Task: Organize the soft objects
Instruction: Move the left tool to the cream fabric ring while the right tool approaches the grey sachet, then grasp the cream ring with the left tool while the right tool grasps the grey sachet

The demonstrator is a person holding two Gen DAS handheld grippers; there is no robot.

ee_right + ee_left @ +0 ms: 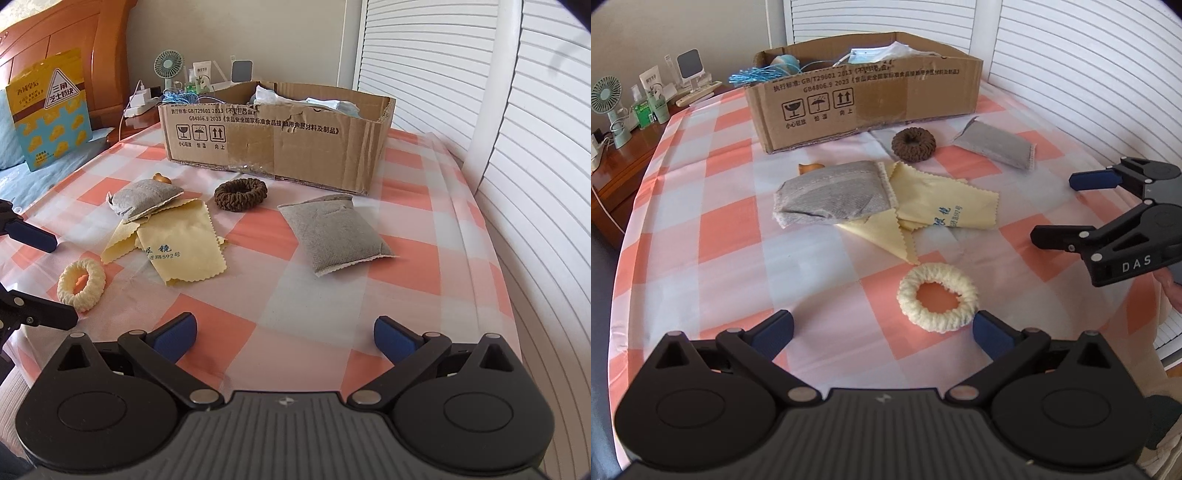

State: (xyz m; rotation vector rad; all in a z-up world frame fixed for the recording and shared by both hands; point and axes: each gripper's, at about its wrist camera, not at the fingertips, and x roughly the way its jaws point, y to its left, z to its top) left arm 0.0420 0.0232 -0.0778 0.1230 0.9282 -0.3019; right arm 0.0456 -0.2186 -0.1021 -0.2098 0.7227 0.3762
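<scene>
Two grey pouches (334,232) (142,197), two hair ties, cream (81,284) and brown (241,194), two yellow cloths (184,243) on checked tablecloth (332,314), cardboard box (273,144) behind, left gripper (882,328) and right gripper (283,334) both spread wide, empty

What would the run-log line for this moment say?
left gripper: open, by cream scrunchie | right gripper: open, empty | cardboard box: partly filled | grey pouches, yellow cloth, brown scrunchie: on table
</scene>
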